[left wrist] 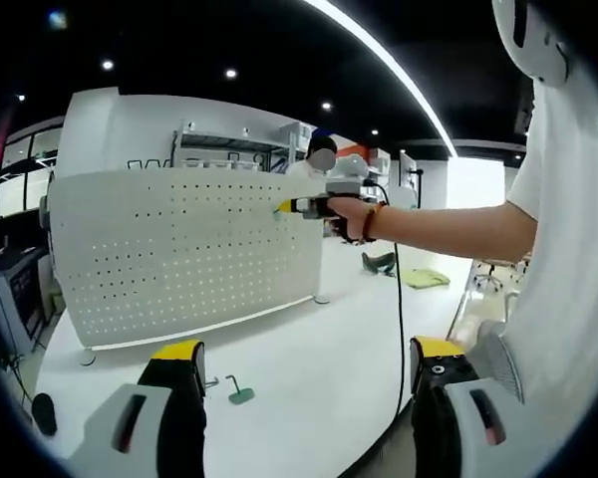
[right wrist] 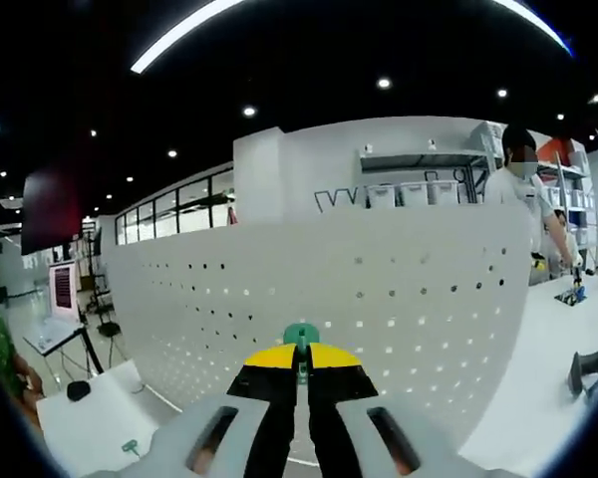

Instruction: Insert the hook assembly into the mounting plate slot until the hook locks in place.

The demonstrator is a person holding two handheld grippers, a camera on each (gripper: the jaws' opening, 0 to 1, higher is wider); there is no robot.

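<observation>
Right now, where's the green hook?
In the right gripper view the green hook is pinched between the right gripper fingers, close in front of the white pegboard. Another hook lies on the table.

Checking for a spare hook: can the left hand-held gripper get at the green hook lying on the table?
Probably yes. The left hand-held gripper is open and empty, and the green hook lies on the bare white table just ahead between its jaws, with nothing in between.
</observation>
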